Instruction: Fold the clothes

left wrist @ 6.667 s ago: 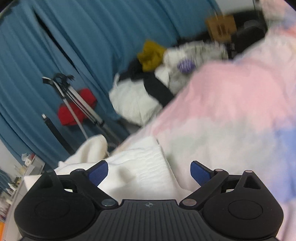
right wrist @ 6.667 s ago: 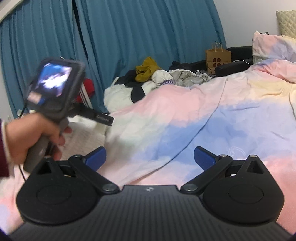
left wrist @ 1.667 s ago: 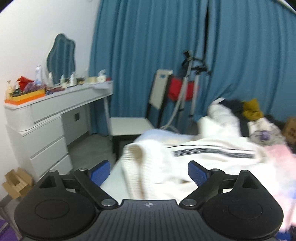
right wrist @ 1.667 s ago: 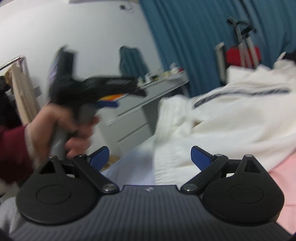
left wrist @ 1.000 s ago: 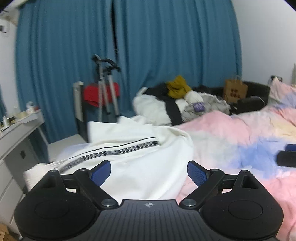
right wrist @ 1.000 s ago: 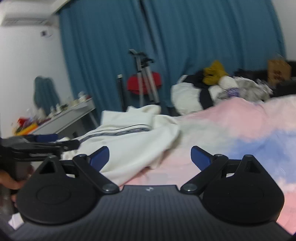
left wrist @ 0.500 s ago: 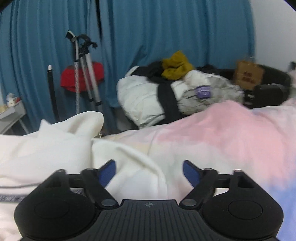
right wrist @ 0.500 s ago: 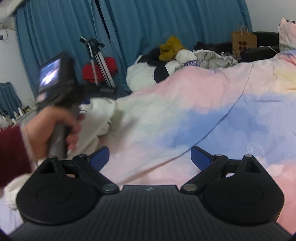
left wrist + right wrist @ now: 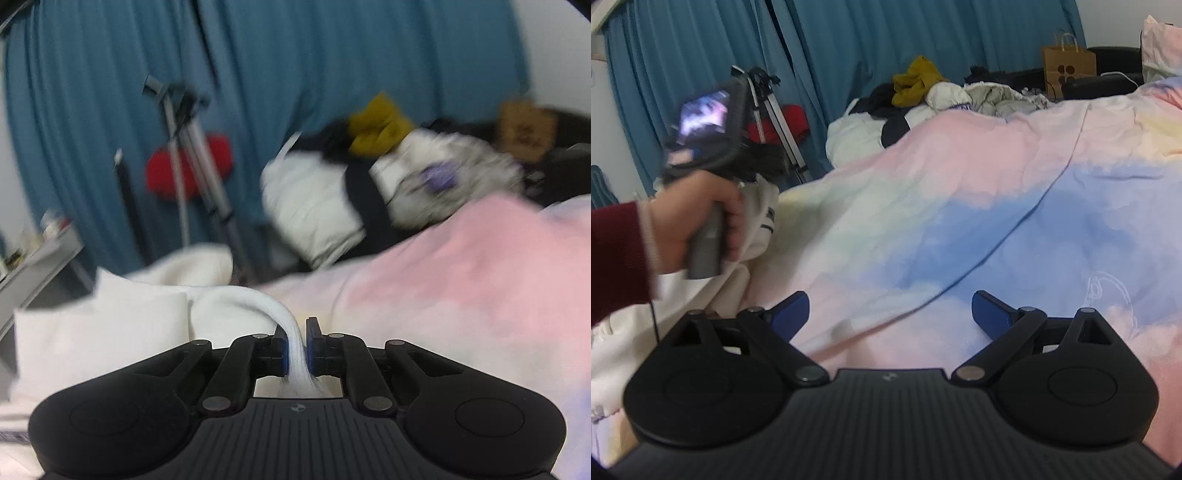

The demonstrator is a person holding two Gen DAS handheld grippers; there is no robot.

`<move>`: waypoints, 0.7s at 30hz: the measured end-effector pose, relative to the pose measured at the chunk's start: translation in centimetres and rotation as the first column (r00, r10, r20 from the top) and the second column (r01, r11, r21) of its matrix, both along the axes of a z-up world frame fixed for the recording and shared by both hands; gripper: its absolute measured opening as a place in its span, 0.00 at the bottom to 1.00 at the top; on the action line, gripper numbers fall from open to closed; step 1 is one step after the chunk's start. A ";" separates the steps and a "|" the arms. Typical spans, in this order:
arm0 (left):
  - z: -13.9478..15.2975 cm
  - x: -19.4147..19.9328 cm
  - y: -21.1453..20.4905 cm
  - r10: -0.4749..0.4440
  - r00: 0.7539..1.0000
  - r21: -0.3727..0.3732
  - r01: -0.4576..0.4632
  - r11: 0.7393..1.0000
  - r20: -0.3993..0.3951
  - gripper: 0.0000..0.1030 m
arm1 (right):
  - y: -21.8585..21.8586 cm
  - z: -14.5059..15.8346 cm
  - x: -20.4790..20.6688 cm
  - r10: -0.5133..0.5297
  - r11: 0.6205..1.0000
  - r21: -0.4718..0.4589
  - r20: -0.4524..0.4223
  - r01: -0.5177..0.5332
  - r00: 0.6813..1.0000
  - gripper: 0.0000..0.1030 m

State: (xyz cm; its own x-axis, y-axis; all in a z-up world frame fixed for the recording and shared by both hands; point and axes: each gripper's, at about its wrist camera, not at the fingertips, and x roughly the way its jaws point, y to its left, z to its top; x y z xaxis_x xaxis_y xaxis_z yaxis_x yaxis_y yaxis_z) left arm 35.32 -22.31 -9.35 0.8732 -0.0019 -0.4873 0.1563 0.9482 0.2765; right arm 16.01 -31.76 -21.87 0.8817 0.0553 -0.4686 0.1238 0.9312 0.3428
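A white knitted sweater (image 9: 110, 332) lies on the left part of a bed with a pink, blue and cream duvet (image 9: 461, 288). My left gripper (image 9: 296, 345) is shut on a pinched fold of the white sweater, and the cloth rises between its blue pads. In the right wrist view the sweater (image 9: 665, 325) lies at the left, where a hand with a dark red sleeve (image 9: 620, 254) holds the left gripper's handle. My right gripper (image 9: 890, 314) is open over the duvet (image 9: 997, 221), with nothing between its fingers.
A heap of white, black and mustard clothes (image 9: 923, 96) lies at the far edge of the bed. A tripod (image 9: 775, 107) with something red stands before blue curtains (image 9: 849, 40). A brown paper bag (image 9: 1067, 66) sits at the back right. A white dresser edge (image 9: 37, 258) is far left.
My left gripper's jaws have closed on a fold of the white sweater and pulled the cloth up. My right gripper has shifted a little over the duvet and stays open.
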 end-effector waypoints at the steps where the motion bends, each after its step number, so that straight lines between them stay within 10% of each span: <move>1: 1.3 -1.3 0.1 -0.034 0.999 -0.017 0.035 0.999 0.020 0.08 | 0.0 0.2 -0.2 -0.004 1.000 0.002 0.010 0.004 1.000 0.93; 6: 8.4 -10.1 0.9 -0.225 0.969 -0.111 0.236 0.965 0.103 0.07 | -0.4 2.0 -1.9 -0.038 0.999 0.004 0.065 0.038 0.997 0.93; 12: 11.0 -21.1 3.4 -0.464 0.878 -0.175 0.478 0.860 0.118 0.03 | -1.8 4.9 -5.1 -0.118 0.993 0.038 0.156 0.114 0.981 0.93; 21: -0.4 -33.2 7.1 -0.619 0.772 -0.179 0.595 0.784 -0.142 0.03 | -3.3 6.4 -7.4 -0.108 0.986 0.147 0.201 0.079 0.974 0.93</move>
State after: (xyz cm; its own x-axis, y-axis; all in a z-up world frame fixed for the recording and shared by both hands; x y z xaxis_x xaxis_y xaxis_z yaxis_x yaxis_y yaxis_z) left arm 2.12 -15.23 -9.75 0.5653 -0.5678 -0.5984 0.7463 0.6611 0.0776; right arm 8.64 -35.06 -15.44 0.9630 0.0193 -0.2687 0.1205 0.8613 0.4935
